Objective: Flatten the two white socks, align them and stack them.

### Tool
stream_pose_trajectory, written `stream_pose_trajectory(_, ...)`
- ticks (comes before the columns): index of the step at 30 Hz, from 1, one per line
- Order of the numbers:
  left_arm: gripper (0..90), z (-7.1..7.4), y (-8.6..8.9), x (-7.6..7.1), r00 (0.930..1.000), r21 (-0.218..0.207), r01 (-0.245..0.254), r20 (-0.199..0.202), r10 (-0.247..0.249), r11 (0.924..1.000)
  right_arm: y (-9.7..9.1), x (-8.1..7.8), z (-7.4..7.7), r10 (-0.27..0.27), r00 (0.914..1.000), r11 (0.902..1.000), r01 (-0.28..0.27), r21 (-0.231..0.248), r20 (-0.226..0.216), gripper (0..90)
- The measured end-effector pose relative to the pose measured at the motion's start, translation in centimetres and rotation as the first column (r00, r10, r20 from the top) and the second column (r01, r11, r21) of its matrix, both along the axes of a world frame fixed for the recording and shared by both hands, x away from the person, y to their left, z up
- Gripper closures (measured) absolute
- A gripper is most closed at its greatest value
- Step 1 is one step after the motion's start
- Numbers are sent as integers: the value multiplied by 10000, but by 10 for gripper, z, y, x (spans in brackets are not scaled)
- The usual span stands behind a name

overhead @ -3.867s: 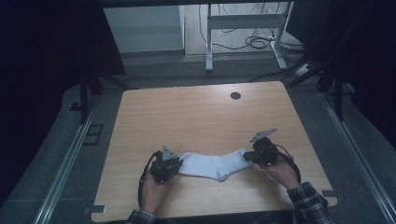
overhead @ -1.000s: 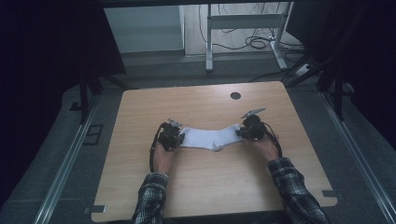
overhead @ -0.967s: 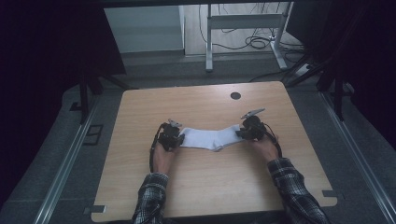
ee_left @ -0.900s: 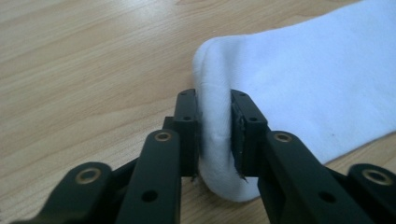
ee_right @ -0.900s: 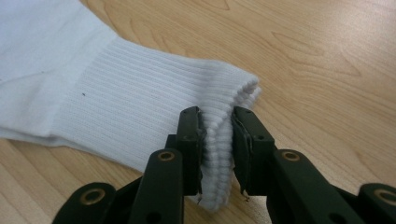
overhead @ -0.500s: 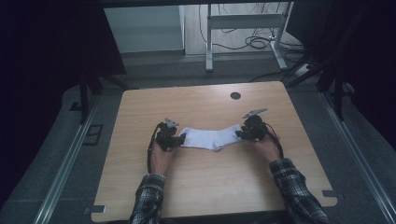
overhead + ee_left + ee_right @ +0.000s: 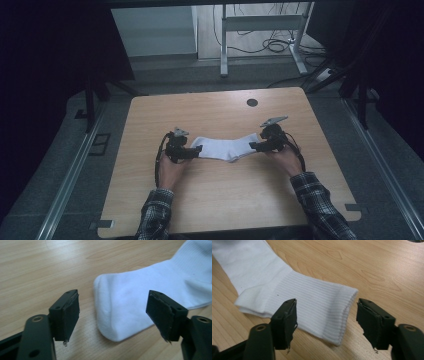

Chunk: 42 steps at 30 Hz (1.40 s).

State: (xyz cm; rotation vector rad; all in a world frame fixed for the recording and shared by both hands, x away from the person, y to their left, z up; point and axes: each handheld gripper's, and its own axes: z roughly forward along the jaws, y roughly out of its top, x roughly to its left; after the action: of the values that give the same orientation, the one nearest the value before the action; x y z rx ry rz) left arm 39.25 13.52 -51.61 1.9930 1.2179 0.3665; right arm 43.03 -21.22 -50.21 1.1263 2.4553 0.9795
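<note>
With both my left jaws (image 7: 113, 315) and right jaws (image 7: 327, 323) just spread off it, the white sock (image 7: 225, 148) lay limp and light on the desk (image 7: 215, 195), best pinched at toe or ribbed cuff.

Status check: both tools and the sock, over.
Left tool and right tool open, just released. White sock flat on table, toe left, cuff right. Nothing in the way.

L gripper (image 7: 196, 150) & R gripper (image 7: 253, 146) low, facing inward, well apart. Both jaws just been opening, now wide, pads pressing nothing. Forearms enter from bottom.
</note>
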Motion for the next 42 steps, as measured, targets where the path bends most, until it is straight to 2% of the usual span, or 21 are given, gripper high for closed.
stream_pose_trajectory(5,211,3,1,-4,9997,-32,186,-131,-186,9998,1,-4,1,137,9999,9999,-137,105,46,252)
stream_pose_trajectory(12,165,9,3,-12,9991,-93,421,26,-421,9991,3,-11,3,332,9994,9994,-333,120,56,187)
stream_pose_trajectory(19,141,13,7,-21,9987,325,519,-9,-519,9981,-1,-17,5,458,9988,9989,-459,59,154,154)
stream_pose_trajectory(29,129,21,18,-40,9983,506,566,110,-573,9971,-12,-32,11,643,9974,9979,-642,-34,317,105)
stream_pose_trajectory(42,129,25,34,-68,9976,798,622,248,-643,9949,-30,-57,25,806,9937,9967,-803,-81,779,98)
